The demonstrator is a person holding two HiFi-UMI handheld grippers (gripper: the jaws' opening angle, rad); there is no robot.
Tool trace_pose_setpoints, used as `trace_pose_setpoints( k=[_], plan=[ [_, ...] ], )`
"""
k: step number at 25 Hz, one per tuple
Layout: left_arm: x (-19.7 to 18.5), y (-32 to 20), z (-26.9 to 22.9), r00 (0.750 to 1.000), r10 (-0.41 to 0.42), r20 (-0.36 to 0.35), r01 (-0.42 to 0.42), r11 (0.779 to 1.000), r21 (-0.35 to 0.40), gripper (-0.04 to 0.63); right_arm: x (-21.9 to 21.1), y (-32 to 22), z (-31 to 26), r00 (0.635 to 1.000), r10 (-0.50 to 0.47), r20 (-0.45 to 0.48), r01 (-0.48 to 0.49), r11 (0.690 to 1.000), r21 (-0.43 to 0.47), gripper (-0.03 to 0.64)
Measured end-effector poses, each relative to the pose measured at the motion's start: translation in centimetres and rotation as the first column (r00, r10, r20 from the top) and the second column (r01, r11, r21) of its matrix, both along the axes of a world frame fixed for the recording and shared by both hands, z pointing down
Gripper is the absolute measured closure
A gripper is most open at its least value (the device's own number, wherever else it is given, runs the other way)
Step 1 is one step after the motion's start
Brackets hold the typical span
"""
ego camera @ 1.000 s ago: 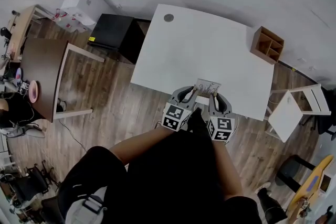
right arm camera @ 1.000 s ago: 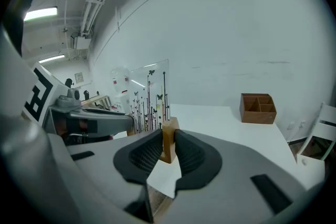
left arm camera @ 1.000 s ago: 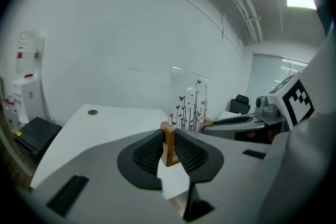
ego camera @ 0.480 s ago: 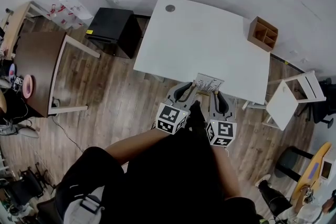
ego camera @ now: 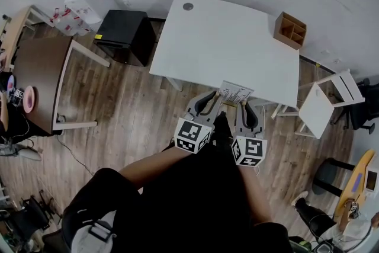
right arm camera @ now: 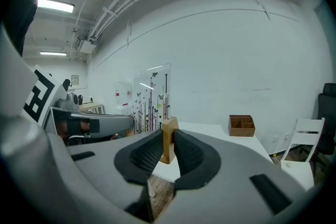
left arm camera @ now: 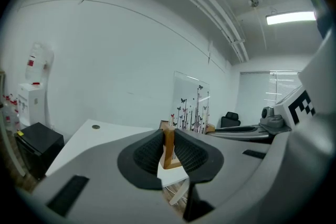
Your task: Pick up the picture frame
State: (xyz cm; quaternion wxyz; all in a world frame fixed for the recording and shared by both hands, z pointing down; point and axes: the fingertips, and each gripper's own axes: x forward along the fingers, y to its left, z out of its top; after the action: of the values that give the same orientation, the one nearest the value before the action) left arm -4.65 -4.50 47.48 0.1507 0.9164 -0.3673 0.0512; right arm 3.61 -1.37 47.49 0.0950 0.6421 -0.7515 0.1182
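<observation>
At near edge of table (ego camera: 225,44) | picture frame (ego camera: 235,93) | left gripper (ego camera: 214,102) clamped on its left side | right gripper (ego camera: 242,106) clamped on its right side

Head view overhead — close gripper views share the picture frame (left arm camera: 168,148).

The picture frame (left arm camera: 168,148) is bare wood, pads (left arm camera: 149,154) ribbed matt black (rubbery-looking), table (ego camera: 225,50) smooth white.

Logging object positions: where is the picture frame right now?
Head view, centre: the picture frame is at the white table's near edge, held between the left gripper and right gripper.
</observation>
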Motion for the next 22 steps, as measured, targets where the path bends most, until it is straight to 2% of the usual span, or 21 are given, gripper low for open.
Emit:
trace_pose_setpoints(
  k=[14, 22],
  plan=[
    [-2.4, 1.5, -1.3, 0.999, -0.039, -0.036, 0.040, 0.999, 0.033, 0.525, -2.4, 1.4, -1.2, 1.000, -0.020, -0.012, 0.021, 0.999, 0.046, 0.540],
    [-2.1, 1.0, -1.2, 0.998, -0.033, -0.044, 0.034, 0.999, 0.029, 0.525, -2.0, 1.0, -1.1, 1.000, -0.011, -0.007, 0.011, 0.999, 0.045, 0.540]
  ],
)
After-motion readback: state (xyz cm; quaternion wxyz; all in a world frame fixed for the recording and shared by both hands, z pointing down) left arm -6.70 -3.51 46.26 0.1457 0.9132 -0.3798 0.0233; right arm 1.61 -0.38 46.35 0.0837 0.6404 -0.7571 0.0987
